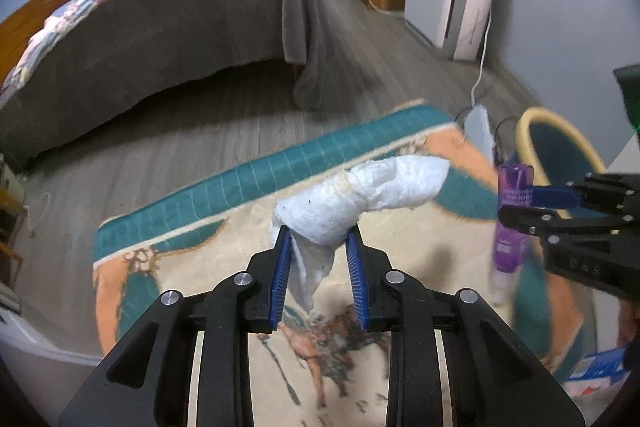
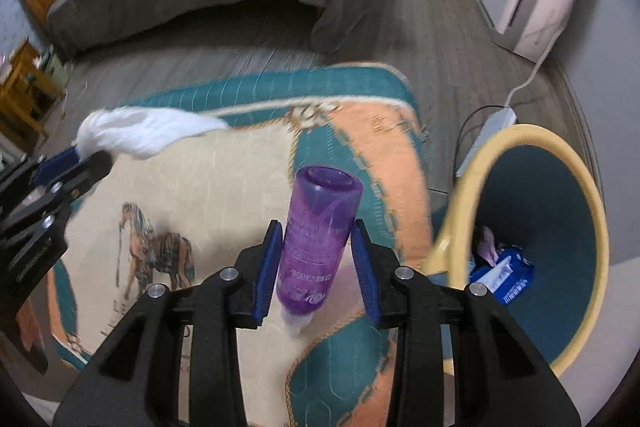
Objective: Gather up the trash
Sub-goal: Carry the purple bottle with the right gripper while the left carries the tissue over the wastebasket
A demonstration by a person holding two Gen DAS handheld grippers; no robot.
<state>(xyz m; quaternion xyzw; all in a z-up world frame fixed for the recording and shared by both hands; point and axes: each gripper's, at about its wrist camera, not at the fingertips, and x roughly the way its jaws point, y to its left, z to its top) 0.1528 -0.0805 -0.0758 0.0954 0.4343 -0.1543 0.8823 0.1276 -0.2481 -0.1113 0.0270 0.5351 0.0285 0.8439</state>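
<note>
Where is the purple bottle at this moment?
The purple bottle is clamped between the right gripper pads, cap end down, above the horse-pattern rug. The yellow-rimmed bin stands just to its right.
</note>
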